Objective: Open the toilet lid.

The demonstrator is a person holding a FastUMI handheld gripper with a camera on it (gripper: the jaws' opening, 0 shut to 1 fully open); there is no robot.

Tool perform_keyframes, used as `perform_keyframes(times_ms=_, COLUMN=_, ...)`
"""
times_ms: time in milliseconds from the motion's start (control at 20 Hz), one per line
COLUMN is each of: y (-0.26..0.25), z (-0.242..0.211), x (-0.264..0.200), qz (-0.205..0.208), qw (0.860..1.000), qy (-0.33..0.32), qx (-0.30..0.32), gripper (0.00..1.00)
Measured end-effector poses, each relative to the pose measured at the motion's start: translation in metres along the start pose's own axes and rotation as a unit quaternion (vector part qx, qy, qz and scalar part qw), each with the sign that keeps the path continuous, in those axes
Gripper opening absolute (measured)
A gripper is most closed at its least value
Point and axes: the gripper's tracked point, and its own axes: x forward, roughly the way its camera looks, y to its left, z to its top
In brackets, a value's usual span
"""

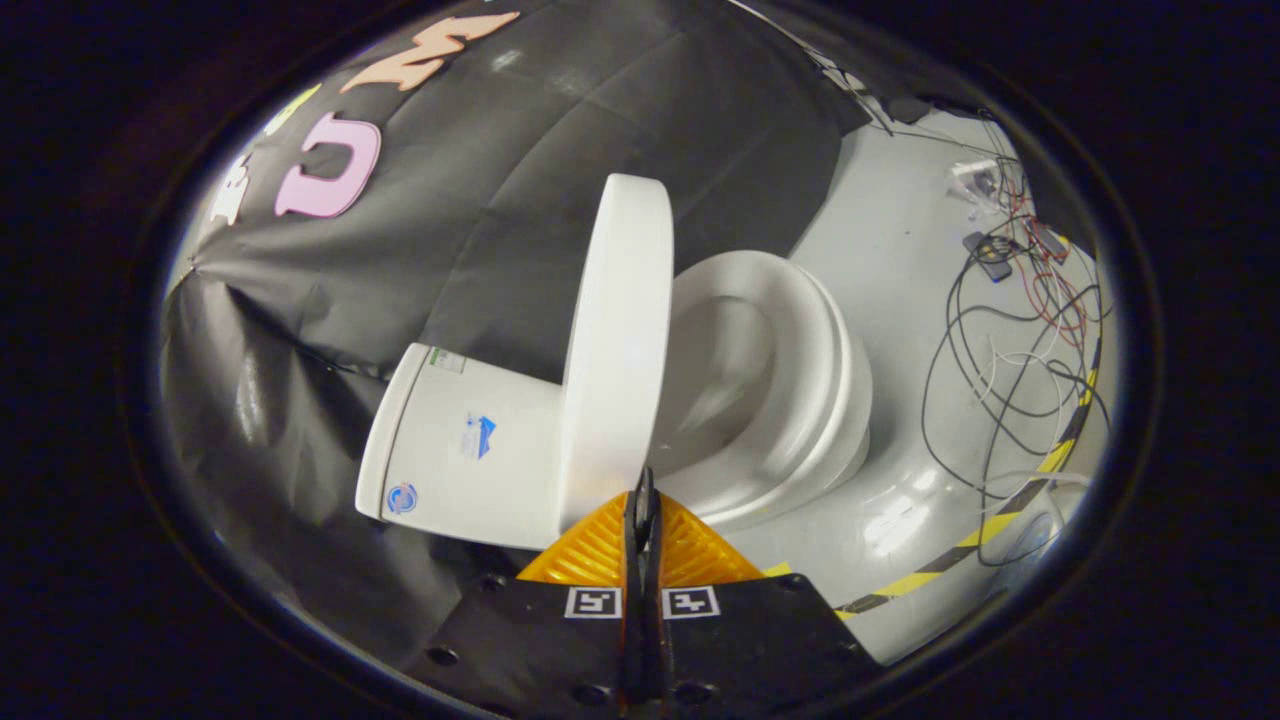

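A white toilet stands against the black cloth wall, and it looks tipped sideways in this view. Its lid (620,340) is raised, standing well off the seat (810,330) and leaning toward the tank (470,440). The bowl's opening (720,370) shows beside the lid. My gripper (642,490) is shut, its orange fingers (590,550) pressed together with nothing between them. The tips sit right at the lid's near edge; whether they touch it I cannot tell.
The grey floor (900,250) runs beyond the bowl. A tangle of black, white and red cables (1010,340) lies on it past the toilet, with small devices (990,255). Yellow-and-black tape (1000,530) crosses the floor near the fingers.
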Motion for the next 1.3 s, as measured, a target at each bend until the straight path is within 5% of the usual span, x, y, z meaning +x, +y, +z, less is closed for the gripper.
perform_keyframes(times_ms=950, y=0.079, z=0.01, x=-0.019, qz=-0.014, qw=0.99, qy=-0.059, qx=-0.131, gripper=0.01)
perform_keyframes(times_ms=1300, y=0.09, z=0.01, x=-0.02, qz=-0.019, qw=0.99, qy=-0.065, qx=-0.124, gripper=0.01)
